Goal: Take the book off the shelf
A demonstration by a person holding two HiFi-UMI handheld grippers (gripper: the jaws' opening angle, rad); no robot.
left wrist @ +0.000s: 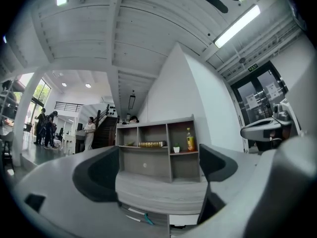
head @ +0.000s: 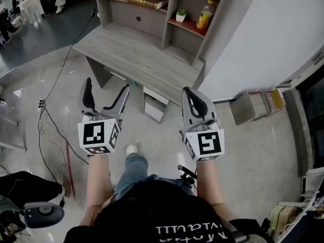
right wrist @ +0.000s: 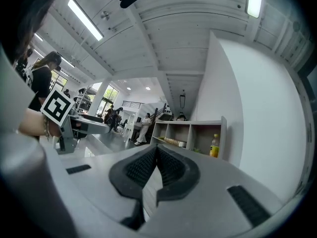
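Note:
A gold-brown book (head: 147,2) lies flat on the middle shelf of the grey hutch (head: 169,14) at the back of the desk (head: 136,54). Through the left gripper view the book (left wrist: 151,144) shows far ahead, and the right gripper view has the book (right wrist: 172,142) small in the distance. My left gripper (head: 107,87) hangs over the floor in front of the desk, its jaws wide open and empty (left wrist: 157,172). My right gripper (head: 191,92) is held beside it, also short of the desk, pads pressed together with nothing between them (right wrist: 156,165).
A small potted plant (head: 180,15) and a yellow bottle (head: 204,15) stand on the shelf right of the book. Cardboard boxes (head: 255,105) sit by the white wall at right. Cables (head: 50,120) trail over the floor at left. People stand far off.

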